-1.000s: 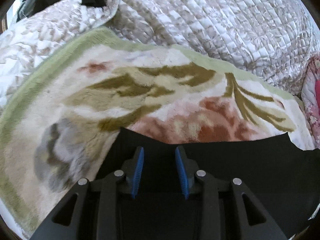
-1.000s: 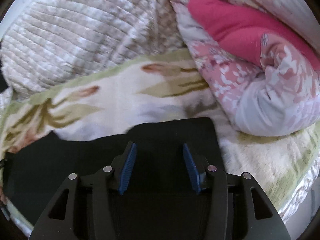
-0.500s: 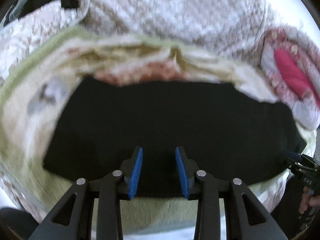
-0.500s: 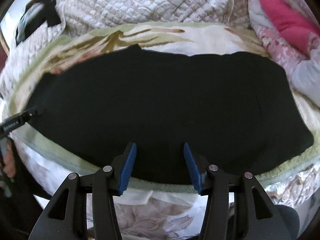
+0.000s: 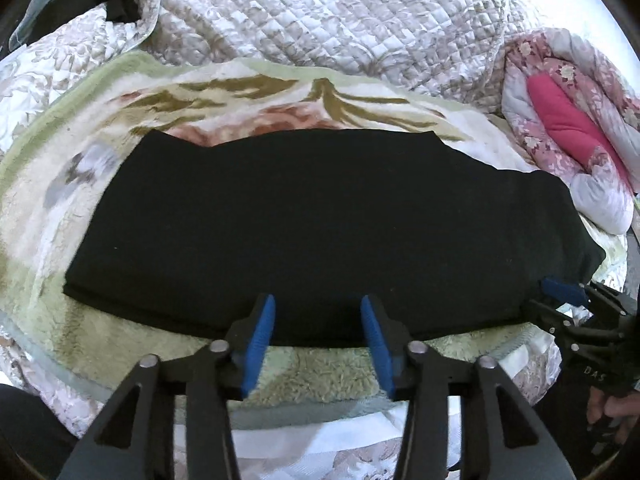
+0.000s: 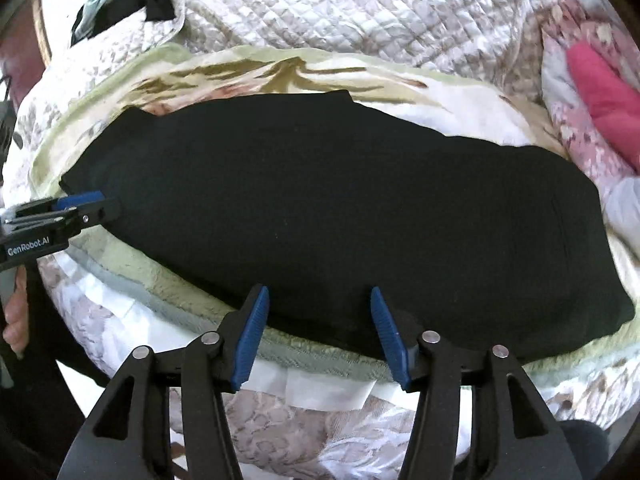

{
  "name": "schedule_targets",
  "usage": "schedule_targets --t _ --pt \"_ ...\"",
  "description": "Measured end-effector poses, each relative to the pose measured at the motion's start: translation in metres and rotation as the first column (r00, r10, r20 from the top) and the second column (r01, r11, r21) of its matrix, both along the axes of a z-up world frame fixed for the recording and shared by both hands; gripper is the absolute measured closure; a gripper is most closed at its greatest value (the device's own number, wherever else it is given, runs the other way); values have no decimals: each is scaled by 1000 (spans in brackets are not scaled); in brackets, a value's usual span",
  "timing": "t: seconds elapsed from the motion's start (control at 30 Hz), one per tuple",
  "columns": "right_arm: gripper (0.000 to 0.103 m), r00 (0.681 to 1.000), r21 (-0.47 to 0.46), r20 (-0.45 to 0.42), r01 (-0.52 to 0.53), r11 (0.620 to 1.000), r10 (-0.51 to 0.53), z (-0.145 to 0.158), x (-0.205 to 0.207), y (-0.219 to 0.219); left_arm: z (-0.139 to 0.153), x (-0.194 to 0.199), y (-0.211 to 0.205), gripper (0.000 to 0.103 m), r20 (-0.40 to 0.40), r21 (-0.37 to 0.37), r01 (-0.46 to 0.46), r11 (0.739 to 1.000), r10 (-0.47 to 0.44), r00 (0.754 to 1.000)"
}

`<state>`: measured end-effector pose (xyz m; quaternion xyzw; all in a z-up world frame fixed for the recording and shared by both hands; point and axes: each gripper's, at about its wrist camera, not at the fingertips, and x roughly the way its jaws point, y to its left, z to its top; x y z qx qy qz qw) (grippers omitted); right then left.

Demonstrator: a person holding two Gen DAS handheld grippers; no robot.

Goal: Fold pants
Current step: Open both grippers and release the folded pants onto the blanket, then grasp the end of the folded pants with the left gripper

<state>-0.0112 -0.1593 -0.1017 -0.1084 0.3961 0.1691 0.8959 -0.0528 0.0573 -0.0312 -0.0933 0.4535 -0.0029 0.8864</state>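
Left wrist view has the black pants [image 5: 320, 224] lying flat as a long folded strip across the fuzzy flowered blanket [image 5: 316, 376] on the bed, near edge right at the tips of the left gripper [image 5: 318, 334]. Its jaws are opening with nothing pinched between them. Same story in the right wrist view: right gripper [image 6: 318, 330] jaws spreading, hovering over the near hem, no cloth caught. For the next fold I'd guess you want both grippers to bite the whole stack of layers at one end, then carry it over evenly so the edges line up. Only writing I can read is "GenRobot.AI" [image 6: 28, 250] on the side of the left gripper, plus "DAS" [image 5: 594, 374] on the right one.
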Motion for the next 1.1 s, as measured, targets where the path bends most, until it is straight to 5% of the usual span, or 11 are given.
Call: schedule_targets --t 0.23,0.43,0.67,0.87,1.1 --pt "45 1000 -7 7 -21 1000 21 3 -2 -1 1 1 -9 46 5 62 24 998 -24 1000" --pt "45 1000 6 9 1 1000 -1 10 -2 -5 11 -10 32 46 22 -10 -146 989 146 989" --pt "45 1000 38 4 12 999 -12 13 2 -6 -2 -34 77 46 -26 -79 -313 946 312 950" --pt "45 1000 47 12 16 999 -16 15 2 -7 -7 -39 96 46 -20 -171 -385 907 388 922" --pt "45 998 87 33 42 995 -45 22 5 -12 -12 -17 110 45 29 -192 -413 890 426 904"
